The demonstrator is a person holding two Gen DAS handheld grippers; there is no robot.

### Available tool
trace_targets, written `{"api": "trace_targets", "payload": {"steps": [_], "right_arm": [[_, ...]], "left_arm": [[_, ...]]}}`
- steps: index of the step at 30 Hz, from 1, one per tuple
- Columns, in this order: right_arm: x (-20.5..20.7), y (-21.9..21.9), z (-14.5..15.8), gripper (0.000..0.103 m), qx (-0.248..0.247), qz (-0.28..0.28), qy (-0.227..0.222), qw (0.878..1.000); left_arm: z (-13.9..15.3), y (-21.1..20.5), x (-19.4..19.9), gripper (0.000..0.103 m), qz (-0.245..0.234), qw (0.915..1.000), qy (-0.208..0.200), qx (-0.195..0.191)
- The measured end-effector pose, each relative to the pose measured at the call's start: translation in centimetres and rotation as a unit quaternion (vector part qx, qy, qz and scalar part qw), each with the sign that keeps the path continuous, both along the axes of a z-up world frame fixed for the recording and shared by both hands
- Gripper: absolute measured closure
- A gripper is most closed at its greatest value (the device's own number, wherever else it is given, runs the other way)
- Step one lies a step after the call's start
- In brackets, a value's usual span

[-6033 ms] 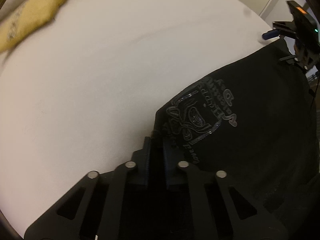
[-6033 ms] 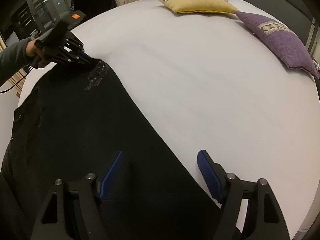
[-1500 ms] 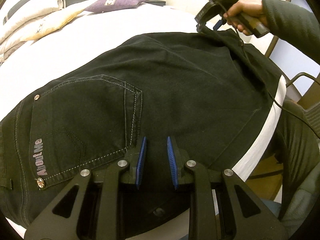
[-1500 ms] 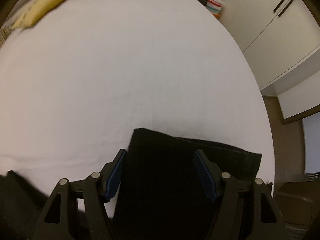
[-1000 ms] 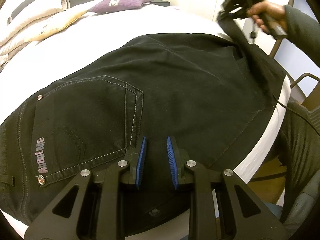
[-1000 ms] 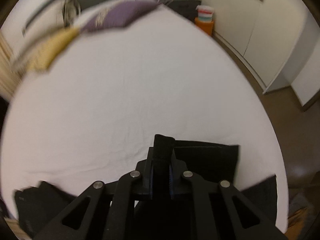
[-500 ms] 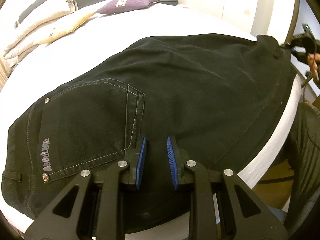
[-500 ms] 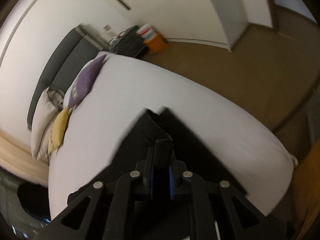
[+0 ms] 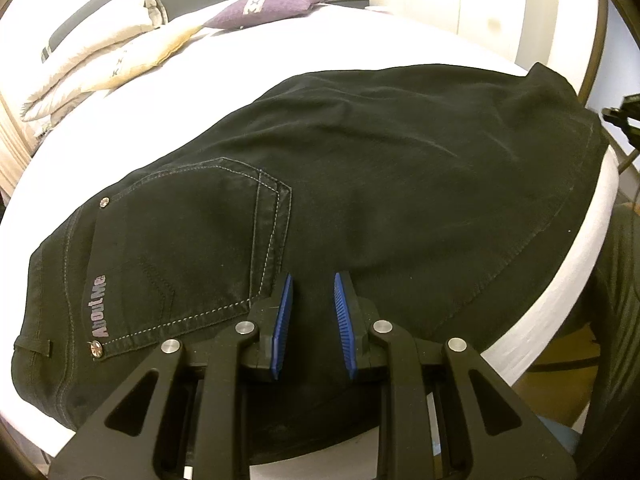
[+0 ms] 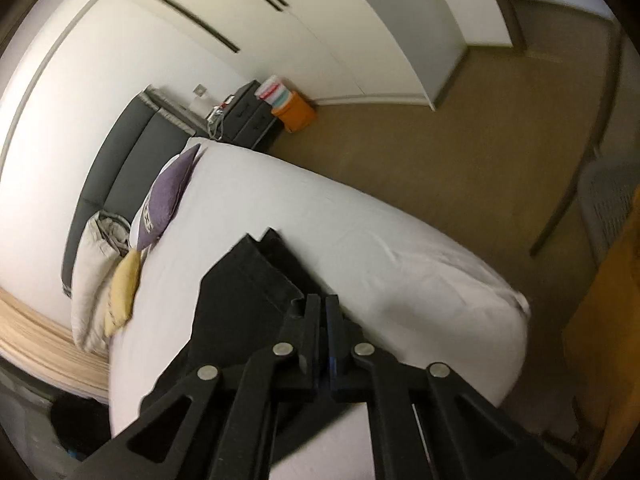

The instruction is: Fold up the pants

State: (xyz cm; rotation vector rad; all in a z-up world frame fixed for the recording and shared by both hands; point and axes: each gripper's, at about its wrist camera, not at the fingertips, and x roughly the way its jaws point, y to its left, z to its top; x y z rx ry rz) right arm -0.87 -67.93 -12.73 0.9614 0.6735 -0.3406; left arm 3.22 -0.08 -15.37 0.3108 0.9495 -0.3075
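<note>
Black pants [image 9: 400,184] lie flat across the white bed [image 9: 280,52], back pocket and "About Me" label up. My left gripper [image 9: 312,312] hovers over their near edge. Its blue pads stand a little apart and both inner faces show, with no cloth pinched. In the right wrist view one leg end [image 10: 248,292] lies on the bed [image 10: 380,248] just left of my right gripper [image 10: 323,300]. Its jaws are closing to shut, and I see no cloth between them. In the left wrist view the right gripper [image 9: 622,114] sits off the pants' far right corner.
A purple pillow [image 9: 272,6], a yellowish one [image 9: 132,56] and white ones lie by the dark headboard. Beyond the bed stand a dark nightstand [image 10: 248,120], an orange box [image 10: 298,114] and white wardrobe doors. The person's leg [image 9: 616,280] is at the bed's right edge.
The right gripper swung the leg end over to the bed's right edge while rolling. The cloth held between its pads half a second ago is out and the jaws have shut. The left gripper barely moved.
</note>
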Motion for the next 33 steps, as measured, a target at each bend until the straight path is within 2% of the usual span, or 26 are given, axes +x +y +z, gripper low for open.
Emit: {"api": "trace_targets", "payload": {"steps": [5,7,10,12,15,18,23,25,26,30,33], "right_arm": [[-1.3,0.0,-0.3,0.100,0.024,0.003,-0.010,1.000],[-0.9,0.5,-0.1,0.100,0.035,0.027,-0.015,0.999],[-0.7,0.7,-0.4,0.097,0.089,0.030,0.000,0.996],[-0.5,0.6,-1.1,0.086,0.122,0.023,0.014,0.992],[0.1,0.9,-1.9,0.069,0.129,0.024,0.033,0.991],[0.7,1.3,-2.9,0.064,0.143,0.026,0.050,0.988],[2.0,1.5,-2.8,0.065,0.130,0.034,0.038,0.990],[2.5,1.4,-2.9,0.079,0.125,0.038,0.032,0.991],[2.6,1.4,-2.9,0.094,0.121,0.040,0.034,0.991],[2.0,1.6,-2.8,0.097,0.113,0.035,0.027,0.993],[0.8,2.1,-1.4,0.097,0.089,0.033,0.010,0.995]], "left_arm": [[-0.1,-0.9,-0.3,0.082,0.007,0.9999,-0.005,0.013],[-0.1,-1.2,-0.4,0.082,0.009,0.9999,-0.004,0.013],[0.0,-1.4,-0.3,0.082,0.011,0.9998,-0.003,0.014],[0.0,-1.4,-0.2,0.082,0.014,0.9998,-0.003,0.014],[0.0,-1.4,-0.3,0.082,0.017,0.9998,-0.005,0.014],[0.1,-1.2,-0.2,0.082,0.018,0.9998,-0.004,0.011],[0.1,-0.9,-0.2,0.082,0.018,0.9998,-0.006,0.008],[0.0,-0.8,-0.3,0.082,0.018,0.9998,-0.007,0.007],[0.0,-0.8,-0.3,0.082,0.018,0.9998,-0.007,0.007],[0.0,-0.7,-0.4,0.082,0.018,0.9998,-0.007,0.006],[0.1,-0.7,-0.4,0.082,0.017,0.9998,-0.007,0.008]]}}
